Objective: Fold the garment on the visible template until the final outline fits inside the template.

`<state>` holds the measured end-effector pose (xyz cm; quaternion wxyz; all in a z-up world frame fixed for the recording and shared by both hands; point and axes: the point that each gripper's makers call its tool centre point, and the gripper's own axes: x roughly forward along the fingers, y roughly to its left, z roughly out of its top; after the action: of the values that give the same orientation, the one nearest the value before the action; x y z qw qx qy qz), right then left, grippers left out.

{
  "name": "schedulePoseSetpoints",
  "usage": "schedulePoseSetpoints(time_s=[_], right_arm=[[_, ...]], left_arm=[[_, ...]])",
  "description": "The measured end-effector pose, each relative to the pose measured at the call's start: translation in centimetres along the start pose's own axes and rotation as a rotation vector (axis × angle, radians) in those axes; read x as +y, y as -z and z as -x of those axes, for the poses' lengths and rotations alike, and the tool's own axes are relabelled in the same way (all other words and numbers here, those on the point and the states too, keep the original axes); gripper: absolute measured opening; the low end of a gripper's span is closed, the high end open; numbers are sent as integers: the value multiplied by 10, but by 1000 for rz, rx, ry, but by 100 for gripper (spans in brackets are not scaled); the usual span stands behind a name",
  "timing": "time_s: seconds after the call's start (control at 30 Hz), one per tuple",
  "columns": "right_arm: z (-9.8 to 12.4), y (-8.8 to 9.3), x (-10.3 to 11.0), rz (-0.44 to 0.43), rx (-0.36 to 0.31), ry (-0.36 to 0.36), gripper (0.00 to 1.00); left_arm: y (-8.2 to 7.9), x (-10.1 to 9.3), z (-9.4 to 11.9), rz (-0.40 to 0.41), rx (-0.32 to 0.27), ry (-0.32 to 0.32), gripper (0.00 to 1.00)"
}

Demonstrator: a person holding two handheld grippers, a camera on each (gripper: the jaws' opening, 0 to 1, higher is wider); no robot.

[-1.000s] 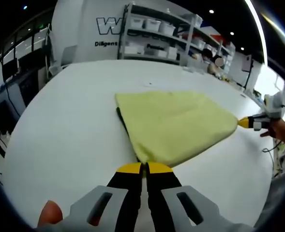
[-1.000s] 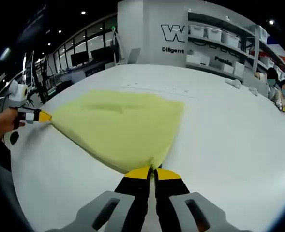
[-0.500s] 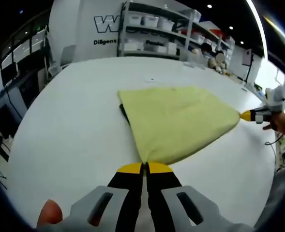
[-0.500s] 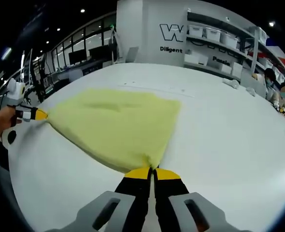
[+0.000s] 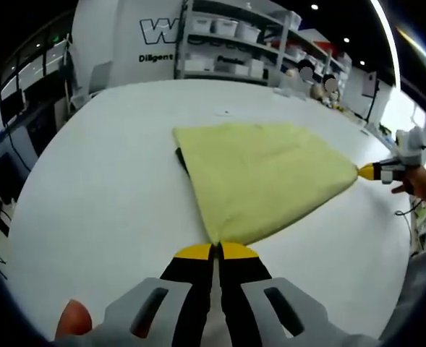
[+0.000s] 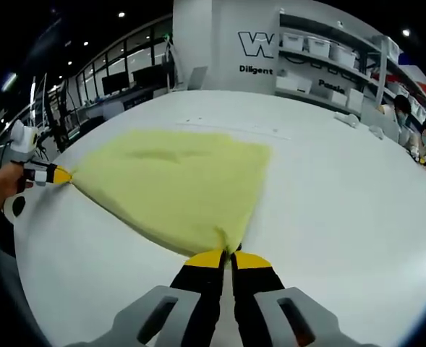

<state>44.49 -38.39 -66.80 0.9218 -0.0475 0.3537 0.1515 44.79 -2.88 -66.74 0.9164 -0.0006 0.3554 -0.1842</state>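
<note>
The left gripper (image 5: 216, 251) and the right gripper (image 6: 228, 256) each pinch a corner of the yellow garment (image 5: 260, 173), spread ahead of them on the white table (image 5: 97, 181). To fold well, both corners should travel together, with the edge taut.

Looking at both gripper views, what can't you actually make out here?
- The template: left gripper view, a dark strip shows; the yellow garment hides the rest.
- Template in the right gripper view: covered by the garment.
- Wall lettering: both views, blurred and cut off by shelving.
</note>
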Motion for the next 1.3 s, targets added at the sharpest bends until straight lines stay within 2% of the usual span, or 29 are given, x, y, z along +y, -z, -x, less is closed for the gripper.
schedulePoseSetpoints(time_s=[0.13,0.23,0.43,0.57,0.63,0.8,1.0,1.3], right_arm=[[5,-4,-4,-34,-23,7,10],[6,-5,-5,-46,-34,7,11],[1,-14,-1,-85,-53,-12,12],[-7,-13,1,-77,-34,-12,11],[-9,-10,0,-91,-24,-14,11],[-11,-7,3,-70,-13,-19,7],[-12,-5,3,-44,-4,-19,0],[1,8,13,-3,37,-28,0]], left_arm=[[-3,-2,2,22,-8,12,5],[-8,-3,3,73,-39,19,12],[-17,-3,-1,115,-64,15,17],[-16,-1,-9,128,-45,5,15],[-12,-5,-11,129,-25,21,9],[-6,-8,-17,112,-4,24,4],[-7,-8,-17,96,1,28,1],[4,-12,-5,54,24,27,1]])
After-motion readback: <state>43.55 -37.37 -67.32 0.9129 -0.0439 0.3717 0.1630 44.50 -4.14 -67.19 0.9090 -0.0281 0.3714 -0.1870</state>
